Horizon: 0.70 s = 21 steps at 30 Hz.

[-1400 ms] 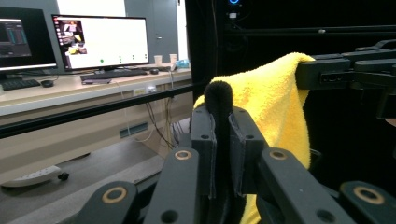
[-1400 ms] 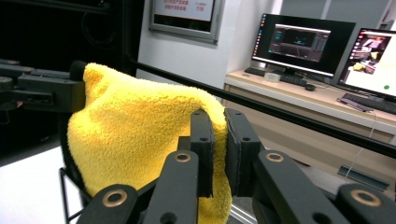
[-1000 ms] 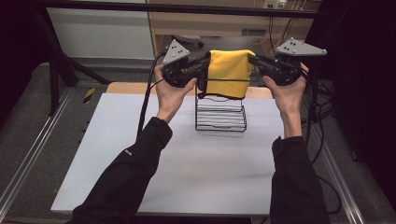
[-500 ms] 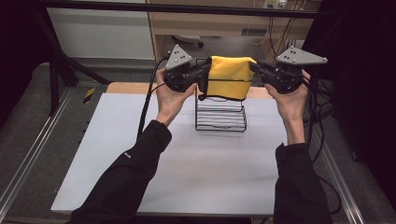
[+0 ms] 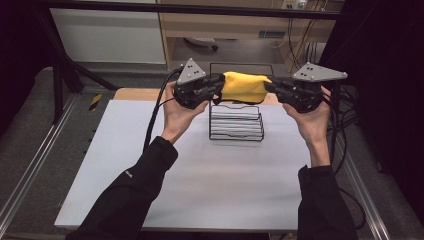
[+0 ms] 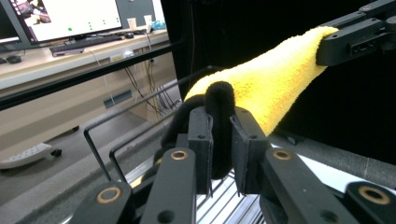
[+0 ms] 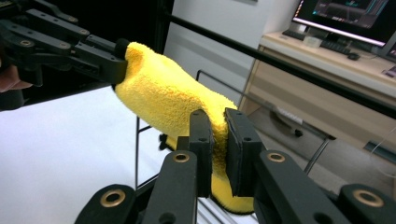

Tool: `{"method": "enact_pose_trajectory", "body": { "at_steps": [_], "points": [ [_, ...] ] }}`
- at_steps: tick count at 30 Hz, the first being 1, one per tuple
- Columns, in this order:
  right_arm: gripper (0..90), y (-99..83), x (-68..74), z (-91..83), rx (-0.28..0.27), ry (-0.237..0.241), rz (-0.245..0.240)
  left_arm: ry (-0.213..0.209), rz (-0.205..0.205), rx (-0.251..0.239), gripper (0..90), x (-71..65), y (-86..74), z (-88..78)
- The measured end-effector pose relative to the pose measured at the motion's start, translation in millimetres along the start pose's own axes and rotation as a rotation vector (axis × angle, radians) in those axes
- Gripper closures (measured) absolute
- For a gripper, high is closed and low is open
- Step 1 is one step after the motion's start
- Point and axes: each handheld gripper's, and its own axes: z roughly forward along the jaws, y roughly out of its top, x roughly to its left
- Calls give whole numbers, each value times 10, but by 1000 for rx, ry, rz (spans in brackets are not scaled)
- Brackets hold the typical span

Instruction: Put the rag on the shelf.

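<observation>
Both grippers pinch the yellow cloth (image 5: 244,86) by its ends, left gripper (image 5: 216,88) and right gripper (image 5: 272,87), near top centre over the wire rack (image 5: 236,122). I'd keep it taut and level, lowering both hands evenly.

Left claw (image 5: 216,91) and right claw (image 5: 272,88) raised, facing, both clamped

A pale grey table (image 5: 200,190) with a light wooden strip along its far edge carries a black wire rack (image 5: 236,122). The rack stands directly on the tabletop, toward the far edge and about midway across. Its stepped wire bars rise toward the back, where a taller wire frame stands up. Nearer than the rack, the tabletop is plain.
</observation>
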Motion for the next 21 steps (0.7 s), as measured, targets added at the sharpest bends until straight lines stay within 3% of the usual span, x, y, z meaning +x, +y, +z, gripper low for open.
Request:
{"method": "enact_pose_trajectory", "body": {
  "at_steps": [8, 15, 18, 21],
  "points": [
    [823, -150, 23, 17, 27, 29, 22, -25, -31, 83, 719, -15, 26, -85],
    [821, -228, 51, 25, 29, 45, 18, 3, -103, 35, 689, 97, 285, -280],
    [818, -252, 64, 29, 32, 52, 6, 11, -120, 63, 713, 133, 353, -219],
    [814, -277, 72, 29, 38, 58, 0, -7, -139, 98, 750, 150, 370, -89]
  ]
}}
